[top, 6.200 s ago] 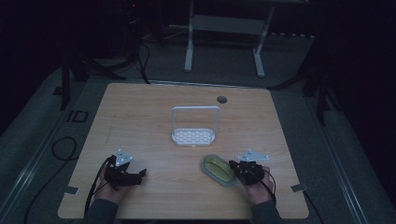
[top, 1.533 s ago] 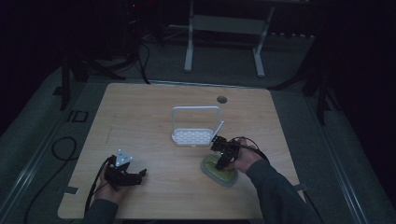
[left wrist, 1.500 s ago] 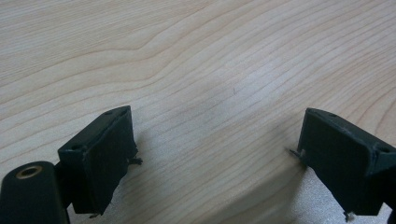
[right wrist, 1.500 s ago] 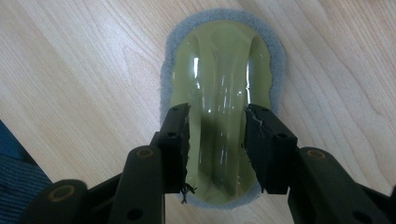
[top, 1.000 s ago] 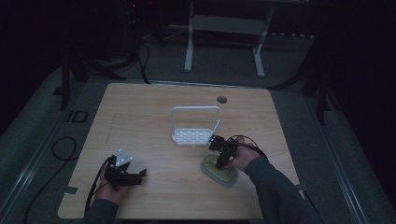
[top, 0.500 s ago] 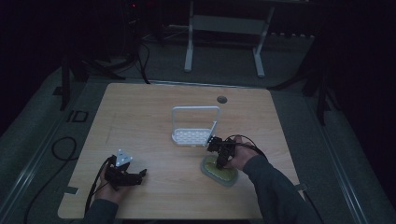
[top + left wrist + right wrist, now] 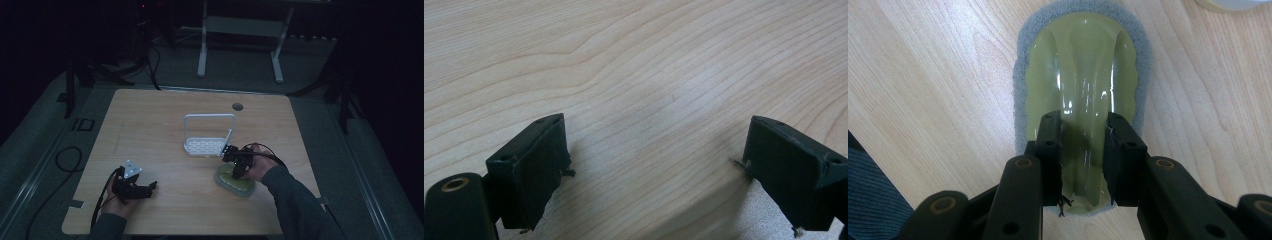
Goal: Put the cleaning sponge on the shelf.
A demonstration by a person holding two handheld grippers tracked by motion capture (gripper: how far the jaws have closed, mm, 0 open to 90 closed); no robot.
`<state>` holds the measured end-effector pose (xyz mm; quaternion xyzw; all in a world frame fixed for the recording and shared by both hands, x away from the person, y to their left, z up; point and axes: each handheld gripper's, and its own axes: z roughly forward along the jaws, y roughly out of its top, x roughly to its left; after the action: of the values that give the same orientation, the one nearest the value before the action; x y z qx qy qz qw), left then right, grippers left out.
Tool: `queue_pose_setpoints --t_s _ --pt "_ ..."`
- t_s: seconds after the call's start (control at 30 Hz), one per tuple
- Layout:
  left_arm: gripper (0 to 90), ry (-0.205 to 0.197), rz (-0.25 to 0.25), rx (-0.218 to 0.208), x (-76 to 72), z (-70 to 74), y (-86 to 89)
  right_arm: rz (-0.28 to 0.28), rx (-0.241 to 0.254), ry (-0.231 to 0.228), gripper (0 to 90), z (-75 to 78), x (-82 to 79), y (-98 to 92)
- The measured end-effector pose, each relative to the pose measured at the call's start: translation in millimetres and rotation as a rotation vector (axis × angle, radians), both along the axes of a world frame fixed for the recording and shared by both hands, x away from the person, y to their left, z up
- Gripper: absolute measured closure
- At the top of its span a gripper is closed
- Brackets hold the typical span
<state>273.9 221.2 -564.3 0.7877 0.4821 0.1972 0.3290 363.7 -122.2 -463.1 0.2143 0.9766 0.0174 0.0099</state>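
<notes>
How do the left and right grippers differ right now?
The left gripper has its jaws spread wide over bare wooden table; the right gripper has its jaws drawn in on the raised ridge of the green scrubber. In the high view the left sits near the table's front left edge, the right beside the white rack. Both have black jaws and are hand-held.

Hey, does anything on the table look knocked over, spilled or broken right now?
Nothing stands out. The green scrubber lies flat on the table with the right gripper closed on its raised ridge, the white rack stands upright, and the left gripper rests open on bare wood.
</notes>
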Motion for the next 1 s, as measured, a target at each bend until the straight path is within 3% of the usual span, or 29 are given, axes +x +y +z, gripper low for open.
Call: queue_pose_setpoints --t_s 1.0 --pt "11.1 -0.002 0.001 0.0 0.1 0.0 -0.1 0.092 0.047 -0.124 71.3 16.8 0.2 13.3"
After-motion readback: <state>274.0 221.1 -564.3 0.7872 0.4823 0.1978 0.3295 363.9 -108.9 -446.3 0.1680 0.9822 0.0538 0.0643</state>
